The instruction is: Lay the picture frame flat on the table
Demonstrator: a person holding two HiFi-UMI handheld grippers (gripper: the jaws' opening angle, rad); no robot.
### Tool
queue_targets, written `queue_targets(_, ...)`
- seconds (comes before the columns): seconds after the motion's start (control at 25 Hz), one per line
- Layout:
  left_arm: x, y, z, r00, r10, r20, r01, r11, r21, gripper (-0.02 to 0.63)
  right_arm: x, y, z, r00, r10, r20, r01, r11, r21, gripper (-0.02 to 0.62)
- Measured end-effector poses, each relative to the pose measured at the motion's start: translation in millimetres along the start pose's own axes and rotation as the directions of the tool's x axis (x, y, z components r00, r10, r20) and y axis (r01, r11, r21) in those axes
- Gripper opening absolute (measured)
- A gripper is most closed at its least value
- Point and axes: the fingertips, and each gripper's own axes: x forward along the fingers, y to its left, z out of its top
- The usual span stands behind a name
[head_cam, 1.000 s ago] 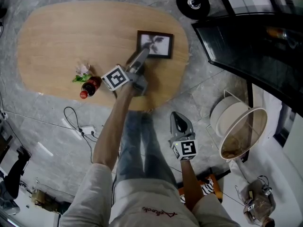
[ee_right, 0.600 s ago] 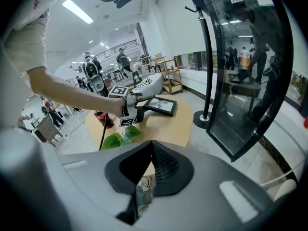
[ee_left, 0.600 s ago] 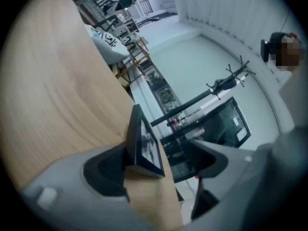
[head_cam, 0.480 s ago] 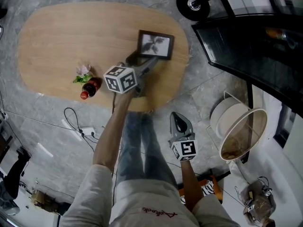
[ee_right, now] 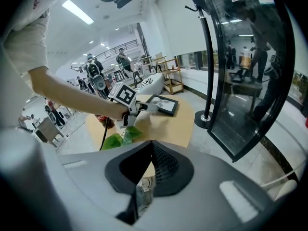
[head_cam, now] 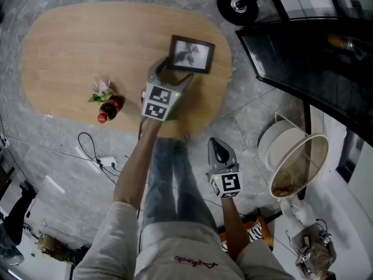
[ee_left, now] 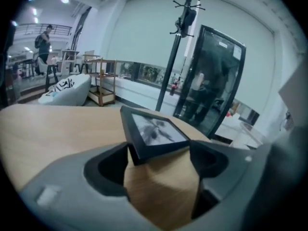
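The black picture frame [head_cam: 191, 54] lies face up at the right end of the oval wooden table [head_cam: 76, 45], showing a grey print. My left gripper [head_cam: 170, 74] reaches over the table's near edge to the frame's near side. Its jaws have just been opening and now stand wide. In the left gripper view the frame [ee_left: 153, 131] has its near corner just beyond the left gripper [ee_left: 159, 150], and the pads do not press on it. My right gripper [head_cam: 220, 149] hangs off the table over the floor. The right gripper [ee_right: 151, 150] is shut on nothing.
A dark bottle with a red cap [head_cam: 109, 107] and a pink flower with green leaves [head_cam: 101, 90] sit near the table's front edge. A black glass cabinet [head_cam: 315, 57], a coat stand's round base [head_cam: 238, 3] and a white round basket [head_cam: 294, 156] stand to the right. Cables [head_cam: 96, 153] lie on the floor.
The left gripper has rolled about its own line, so its marker cube now faces up differently, and its jaws have spread wider at the frame's near side. The right gripper has kept still.
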Motion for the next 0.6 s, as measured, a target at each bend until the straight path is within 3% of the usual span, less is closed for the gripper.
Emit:
queue_targets(0.2,-2.2,3.5,2.5,0.999,0.035,0.009,-0.036,0.996,0.085,0.397,1.4,-3.7,-0.2,1.000,0.003,0.000,-0.003,1.000,0.001,0.003)
queue_targets(0.44,-5.7,-5.7,12.4,0.999,0.013,0.043,-0.018,0.995,0.100,0.377,3.6,-2.1,1.2,1.000,0.008,0.003,-0.008,1.000,-0.003,0.003)
queue_targets(0.56,-7.2,-15.1,16.3,0.999,-0.009,0.049,0.003,0.994,0.111,0.323,3.3,-6.2,7.7,1.000,0.010,0.010,-0.010,1.000,-0.006,0.003)
queue_targets(0.6,-9.3,-18.7,17.2,0.998,-0.016,0.055,0.010,0.993,0.114,0.278,2.8,-7.0,9.5,1.000,0.011,0.013,-0.011,1.000,-0.008,0.004)
